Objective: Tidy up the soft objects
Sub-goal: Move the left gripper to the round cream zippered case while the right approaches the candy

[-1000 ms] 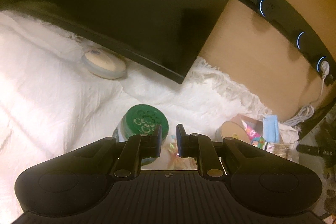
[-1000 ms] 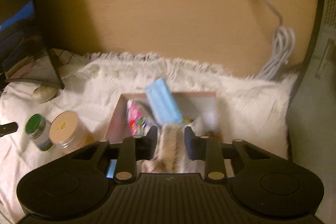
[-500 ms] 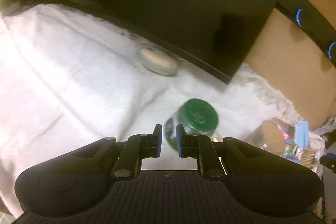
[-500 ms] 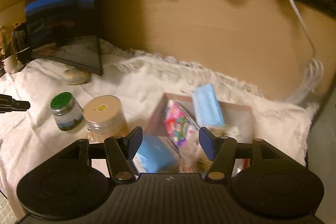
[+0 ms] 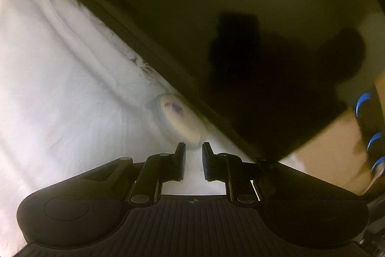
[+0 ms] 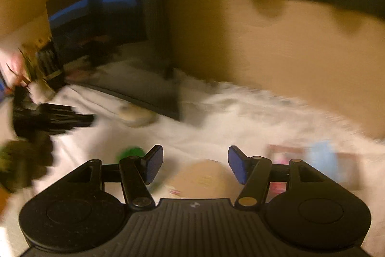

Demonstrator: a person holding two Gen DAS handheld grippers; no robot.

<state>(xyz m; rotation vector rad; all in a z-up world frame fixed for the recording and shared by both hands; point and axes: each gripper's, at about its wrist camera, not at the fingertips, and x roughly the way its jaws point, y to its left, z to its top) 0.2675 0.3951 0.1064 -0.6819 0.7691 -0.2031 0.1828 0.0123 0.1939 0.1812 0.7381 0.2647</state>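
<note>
No readable writing anywhere; both views are motion-blurred. The small pale round tin (image 5: 179,118) has a blue-red smudge of a label, illegible.

Left gripper (image 5: 193,161): fingers close together with a narrow gap, nothing between them, only the white cloth (image 5: 60,88) showing through. The round tin lies on the cloth just ahead of the fingertips, slightly left of the gap, not touching as far as I can tell. The dark monitor (image 5: 240,28) fills the view ahead and to the right, its lower edge just beyond the tin.

Right gripper (image 6: 193,165): fingers well apart, empty, blue pads facing each other. A tan-lidded jar (image 6: 202,178) sits below and between the fingers, no contact visible. A green lid (image 6: 132,152) peeks just left of the left finger. The box of soft items (image 6: 312,163) lies just right of the right finger, with a light blue face mask (image 6: 322,160) and something pink inside, too blurred to tell more. The left gripper also appears far left in this view, blurred.
</note>
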